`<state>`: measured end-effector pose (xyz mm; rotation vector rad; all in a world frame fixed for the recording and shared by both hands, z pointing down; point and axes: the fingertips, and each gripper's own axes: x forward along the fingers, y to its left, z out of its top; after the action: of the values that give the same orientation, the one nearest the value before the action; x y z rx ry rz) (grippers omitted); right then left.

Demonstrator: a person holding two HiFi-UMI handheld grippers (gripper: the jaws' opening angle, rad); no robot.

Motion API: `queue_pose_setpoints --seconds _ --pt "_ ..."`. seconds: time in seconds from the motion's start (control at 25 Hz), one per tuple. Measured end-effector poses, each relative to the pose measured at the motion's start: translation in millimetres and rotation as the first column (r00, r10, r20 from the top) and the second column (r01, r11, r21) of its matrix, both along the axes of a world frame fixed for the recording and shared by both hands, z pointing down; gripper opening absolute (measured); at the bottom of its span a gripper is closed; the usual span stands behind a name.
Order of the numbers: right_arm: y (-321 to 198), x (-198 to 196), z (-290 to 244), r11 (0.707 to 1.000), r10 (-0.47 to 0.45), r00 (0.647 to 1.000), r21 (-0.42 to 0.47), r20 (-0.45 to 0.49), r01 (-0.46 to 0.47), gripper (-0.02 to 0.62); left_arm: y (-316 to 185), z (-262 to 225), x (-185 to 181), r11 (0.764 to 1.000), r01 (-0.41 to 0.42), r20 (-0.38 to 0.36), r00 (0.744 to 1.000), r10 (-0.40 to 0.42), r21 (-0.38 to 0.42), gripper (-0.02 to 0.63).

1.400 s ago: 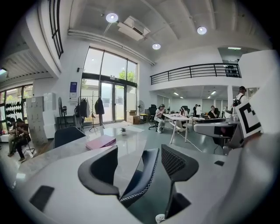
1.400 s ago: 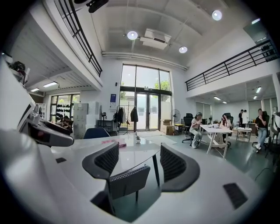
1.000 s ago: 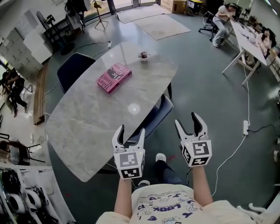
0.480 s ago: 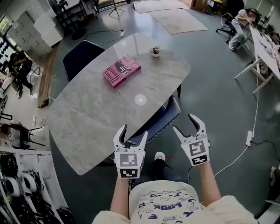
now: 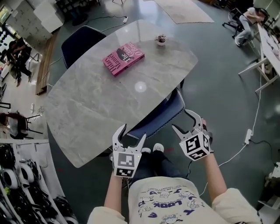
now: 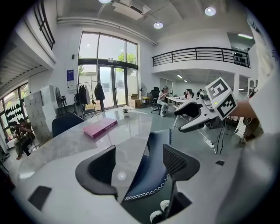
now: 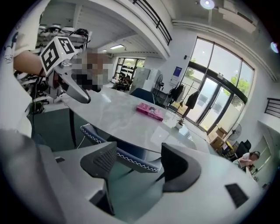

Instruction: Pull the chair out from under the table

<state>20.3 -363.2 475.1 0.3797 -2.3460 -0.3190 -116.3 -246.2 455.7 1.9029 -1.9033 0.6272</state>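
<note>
Blue chair (image 5: 161, 116) sits just beyond left claw (image 5: 132, 131) and right claw (image 5: 181, 120) (both gaping).

Grey-green floor (image 5: 218, 83) spreads wide, a pale rug (image 5: 186, 9) at the far end, a white desk (image 5: 269, 43) to the right; tall windows (image 6: 107, 61) glow, ceiling spotlights (image 6: 158, 25) burn, railed balcony (image 6: 201, 54) runs above.

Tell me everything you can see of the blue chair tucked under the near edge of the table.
The chair is dark blue, apparently upholstered, with white stitching along its rim. It stands upright, pushed under the marble-look table, with only its curved back showing past the edge. The left hand-held gripper and right hand-held gripper hang open just before that back, not touching it.
</note>
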Motion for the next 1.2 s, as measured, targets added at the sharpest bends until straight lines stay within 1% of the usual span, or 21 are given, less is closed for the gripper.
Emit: queue_pose_setpoints --seconds 0.2,0.28,0.48,0.56,0.72,0.96,1.08,1.2 --pt "9.1 -10.1 18.5 0.998 -0.059 0.995 0.014 -0.077 0.060 0.333 9.9 15.0 -0.8 0.998 -0.062 -0.016 0.998 0.061 -0.016 0.339" --pt "11.9 -14.4 28.1 0.995 -0.089 0.989 0.027 -0.120 0.093 0.337 12.9 23.9 -1.9 0.995 -0.094 -0.020 0.995 0.093 -0.036 0.339" --pt "14.5 -23.7 49.6 0.985 -0.148 0.967 0.055 -0.206 0.163 0.344 17.2 50.5 -0.4 0.976 -0.195 -0.017 0.981 0.194 -0.097 0.347" --pt "14.4 -27.8 57.5 0.979 -0.172 0.957 0.065 -0.236 0.192 0.345 17.4 60.1 0.2 0.965 -0.235 -0.017 0.972 0.235 -0.113 0.348" --pt "15.7 -33.6 68.0 0.967 -0.217 0.933 0.067 -0.288 0.245 0.345 21.4 75.9 3.1 0.937 -0.315 -0.012 0.948 0.317 -0.153 0.351" --pt "17.4 -35.4 83.7 0.949 -0.270 0.894 0.061 -0.357 0.310 0.347 28.7 101.1 14.6 0.891 -0.407 -0.035 0.912 0.409 -0.199 0.351" --pt "17.9 -34.6 89.6 0.944 -0.280 0.881 0.056 -0.381 0.324 0.347 32.3 114.4 19.3 0.867 -0.444 -0.020 0.892 0.452 -0.228 0.351" --pt "16.3 -33.9 95.1 0.938 -0.288 0.867 0.060 -0.406 0.340 0.347 30.7 124.2 21.6 0.857 -0.460 -0.033 0.884 0.466 -0.233 0.351"
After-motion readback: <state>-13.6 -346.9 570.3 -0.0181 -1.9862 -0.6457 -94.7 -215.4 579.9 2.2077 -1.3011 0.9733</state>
